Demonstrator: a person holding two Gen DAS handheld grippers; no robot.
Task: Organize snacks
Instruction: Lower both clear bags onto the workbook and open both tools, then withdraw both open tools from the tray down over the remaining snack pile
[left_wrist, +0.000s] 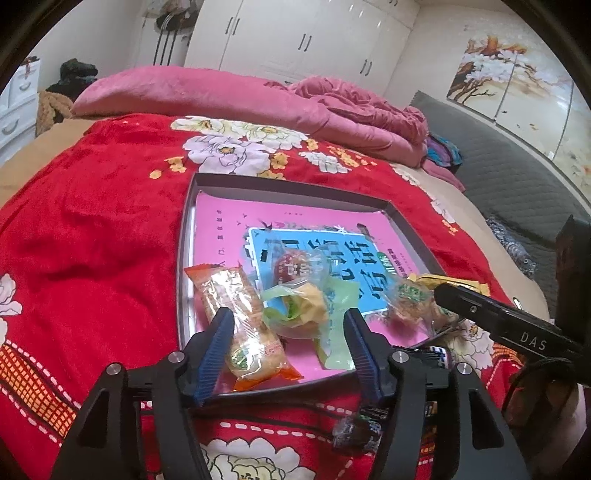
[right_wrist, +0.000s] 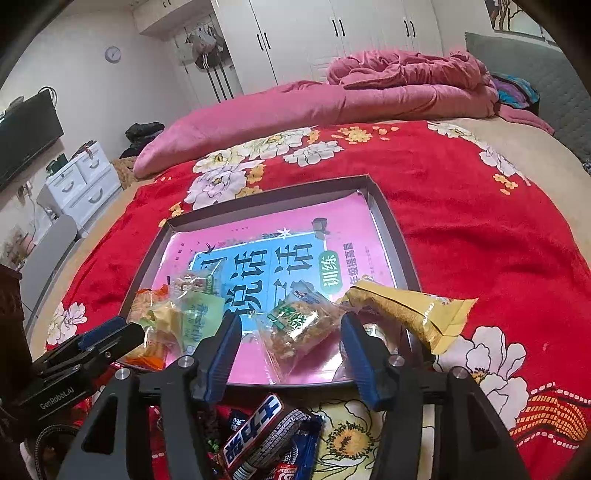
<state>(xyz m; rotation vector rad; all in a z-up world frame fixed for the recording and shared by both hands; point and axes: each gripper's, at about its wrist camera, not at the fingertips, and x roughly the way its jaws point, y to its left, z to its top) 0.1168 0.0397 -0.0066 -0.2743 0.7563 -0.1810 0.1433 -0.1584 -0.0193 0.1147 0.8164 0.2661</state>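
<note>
A shallow grey tray (left_wrist: 186, 236) (right_wrist: 397, 225) with a pink and blue book inside lies on the red bed cover. In it lie an orange-ended cracker pack (left_wrist: 240, 317) (right_wrist: 147, 325), a green-wrapped pastry (left_wrist: 299, 310) (right_wrist: 195, 314), a small red snack (left_wrist: 291, 266), a clear pack with a green label (left_wrist: 410, 299) (right_wrist: 299, 325) and a gold pack (right_wrist: 406, 314) on the rim. My left gripper (left_wrist: 290, 332) is open over the cracker and pastry. My right gripper (right_wrist: 290, 332) is open around the clear pack. Dark-wrapped bars (right_wrist: 258, 439) lie below it, outside the tray.
The red floral cover (left_wrist: 92, 221) spreads around the tray. A pink quilt (left_wrist: 221, 96) is heaped at the far side. White drawers (right_wrist: 81, 181) and a TV (right_wrist: 26, 129) stand to the left. The grey headboard (left_wrist: 517, 177) runs along the right.
</note>
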